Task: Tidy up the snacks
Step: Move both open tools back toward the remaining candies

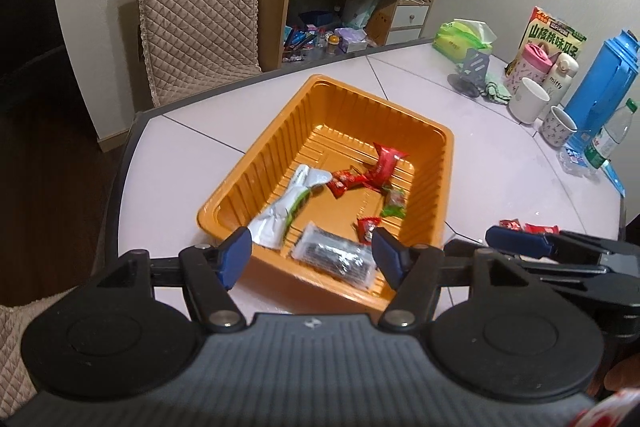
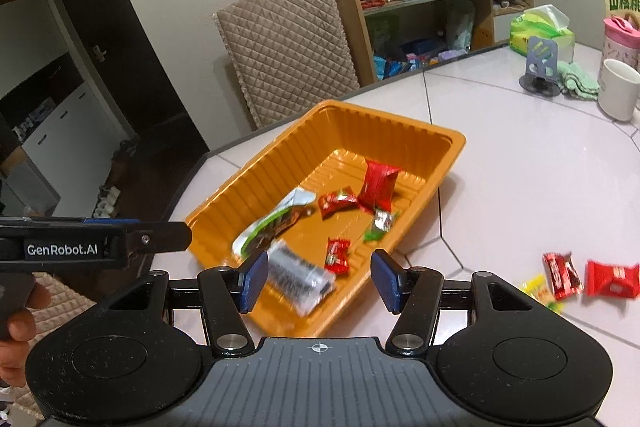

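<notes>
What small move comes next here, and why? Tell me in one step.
Probably swing the right gripper over to the loose red candy on the table and close on it. Both it and the left gripper stand open with nothing between the pads, the orange tray already holds several snacks, and a few wrapped pieces still lie outside it on the right.

Orange tray (image 1: 436,183) on table holds mixed snacks (image 1: 360,183); three wrapped candies (image 2: 580,277) outside, right.
</notes>
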Demonstrator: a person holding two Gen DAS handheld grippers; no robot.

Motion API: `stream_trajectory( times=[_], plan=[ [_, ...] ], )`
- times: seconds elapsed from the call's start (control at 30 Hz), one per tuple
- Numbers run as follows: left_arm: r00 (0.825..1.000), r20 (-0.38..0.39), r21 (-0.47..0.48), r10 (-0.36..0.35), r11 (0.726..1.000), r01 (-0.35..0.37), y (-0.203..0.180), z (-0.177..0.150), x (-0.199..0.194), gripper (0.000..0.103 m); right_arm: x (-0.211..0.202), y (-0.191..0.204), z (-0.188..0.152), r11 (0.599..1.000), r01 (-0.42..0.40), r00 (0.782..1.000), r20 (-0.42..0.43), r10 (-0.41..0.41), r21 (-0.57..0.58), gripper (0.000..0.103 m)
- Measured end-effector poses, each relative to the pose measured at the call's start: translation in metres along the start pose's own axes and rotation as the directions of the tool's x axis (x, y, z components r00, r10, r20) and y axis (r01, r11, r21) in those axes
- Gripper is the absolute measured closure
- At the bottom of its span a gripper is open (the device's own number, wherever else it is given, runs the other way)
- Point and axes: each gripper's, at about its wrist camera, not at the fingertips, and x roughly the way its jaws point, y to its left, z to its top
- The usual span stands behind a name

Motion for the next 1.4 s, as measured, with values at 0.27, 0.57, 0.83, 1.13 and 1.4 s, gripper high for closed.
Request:
stream_trajectory(
  times=[0.27,0.57,0.83,1.13,1.4],
  plan=[
    [1.0,-0.003,-0.009,-0.012,1.0,0.012,-0.017,-0.025,-0.021,0.038,-0.033,-0.008,-0.023,0.999,-0.01,1.0,-0.015,0.01,0.032,0.046],
    [0.999,-0.028,-0.013,-0.026,1.0,0.026,-0.049,-0.055,-0.032,0.038,-0.062,-0.028,-0.047,0.999,-0.01,0.999,-0.05,0.012,0.039,0.046],
    [0.998,-0.059,-0.016,-0.026,1.0,0.025,-0.084,-0.078,-0.033,0.038,-0.084,-0.057,-0.07,0.999,0.0,0.995,-0.099,0.004,0.04,0.046],
    [0.994,-0.107,-0.018,-0.032,0.999,0.03,-0.128,-0.103,-0.026,0.038,-0.111,-0.095,-0.087,0.999,0.022,0.992,-0.128,-0.015,0.05,0.046],
    [0.992,-0.119,-0.009,-0.04,0.999,0.04,-0.166,-0.115,-0.017,0.039,-0.127,-0.127,-0.095,0.997,0.043,0.99,-0.139,-0.034,0.063,0.046]
  ],
)
